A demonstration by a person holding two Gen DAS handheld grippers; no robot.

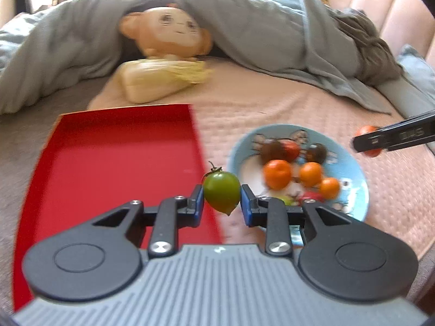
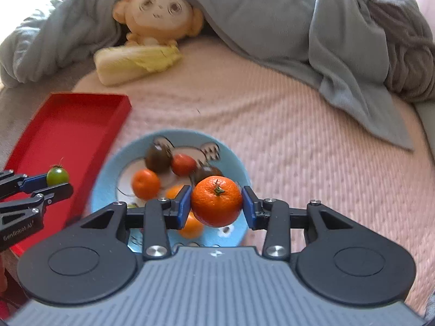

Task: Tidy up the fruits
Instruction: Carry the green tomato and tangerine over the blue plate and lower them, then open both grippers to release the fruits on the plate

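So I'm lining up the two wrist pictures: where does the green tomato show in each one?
Left wrist view: the green tomato sits low centre, gripped in the left claw, at the right edge of the red tray.
Right wrist view: the green tomato is small at the left edge, in the left claw, above the red tray.
Shared landmark: the blue plate of fruit.

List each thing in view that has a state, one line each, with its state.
left gripper: shut on the green tomato, held in the air.
right gripper: shut on the mandarin, held above the plate.
red tray: open, nothing in it.
blue plate: still holding several tomatoes and mandarins.
grey blanket: crumpled, draped over the plush doll.
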